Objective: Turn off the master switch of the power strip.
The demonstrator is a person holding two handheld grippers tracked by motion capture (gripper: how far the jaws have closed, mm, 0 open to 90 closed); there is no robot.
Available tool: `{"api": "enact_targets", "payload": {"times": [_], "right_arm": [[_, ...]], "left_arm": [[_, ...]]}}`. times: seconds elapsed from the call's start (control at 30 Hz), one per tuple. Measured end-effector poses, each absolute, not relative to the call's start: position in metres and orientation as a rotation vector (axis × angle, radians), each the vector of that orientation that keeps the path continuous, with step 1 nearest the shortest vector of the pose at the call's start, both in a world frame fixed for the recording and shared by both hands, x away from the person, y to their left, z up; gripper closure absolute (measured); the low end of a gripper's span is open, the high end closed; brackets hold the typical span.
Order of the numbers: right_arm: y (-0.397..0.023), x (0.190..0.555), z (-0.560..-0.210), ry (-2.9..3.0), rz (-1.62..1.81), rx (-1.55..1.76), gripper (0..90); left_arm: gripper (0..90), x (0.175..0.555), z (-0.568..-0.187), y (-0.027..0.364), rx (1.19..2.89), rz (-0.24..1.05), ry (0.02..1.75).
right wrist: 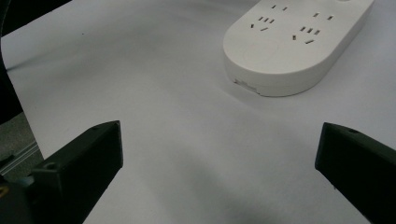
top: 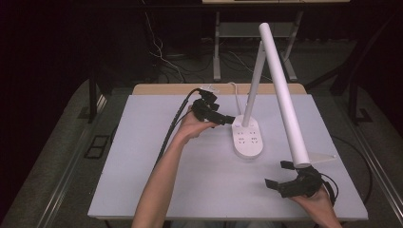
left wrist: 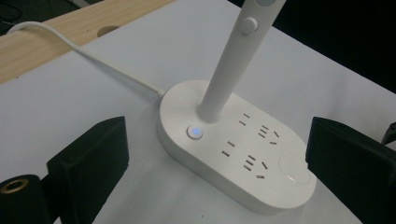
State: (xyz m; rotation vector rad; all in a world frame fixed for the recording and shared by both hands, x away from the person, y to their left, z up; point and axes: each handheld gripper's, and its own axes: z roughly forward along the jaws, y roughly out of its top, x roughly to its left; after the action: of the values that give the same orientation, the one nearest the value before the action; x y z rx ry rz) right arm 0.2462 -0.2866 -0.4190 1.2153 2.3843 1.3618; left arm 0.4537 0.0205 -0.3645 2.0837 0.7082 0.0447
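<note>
A white lamp stands on an oval socket base (top: 247, 138) in the middle of the table. Its stem (top: 253, 80) rises from the base, and its long tube head (top: 284, 90) slants down towards the right. In the left gripper view a small button (left wrist: 194, 131) glows blue on the base (left wrist: 243, 163) beside the stem (left wrist: 229, 70). My left gripper (top: 227, 118) is at the base's left end, open (left wrist: 219, 163), with its jaws wide on either side of the base and touching nothing. My right gripper (top: 276, 174) is open (right wrist: 219, 163) near the front right, with bare table between its jaws and the base (right wrist: 289, 42) farther off.
The white table top (top: 142, 161) lies on a wooden desk whose strip (top: 161, 89) shows at the back. The lamp's white cord (left wrist: 93, 56) runs from the base to that back edge. The lamp head's low end (top: 300, 159) hangs just above my right gripper. Cables lie on the floor behind.
</note>
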Motion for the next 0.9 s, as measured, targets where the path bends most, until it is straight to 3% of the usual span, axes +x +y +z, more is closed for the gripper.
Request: {"api": "enact_targets", "payload": {"times": [0.6, 0.9], "right_arm": [[-0.287, 0.247, -0.419, 2.385, 1.358, 1.212, 0.4], [-0.287, 0.246, -0.42, 2.389, 1.356, 1.218, 0.4]], "left_arm": [[21.3, 0.46, -0.378, 0.009, 2.073, 0.012, 0.757], [41.2, 0.461, -0.382, 0.002, 2.07, -0.009, 0.762]]}}
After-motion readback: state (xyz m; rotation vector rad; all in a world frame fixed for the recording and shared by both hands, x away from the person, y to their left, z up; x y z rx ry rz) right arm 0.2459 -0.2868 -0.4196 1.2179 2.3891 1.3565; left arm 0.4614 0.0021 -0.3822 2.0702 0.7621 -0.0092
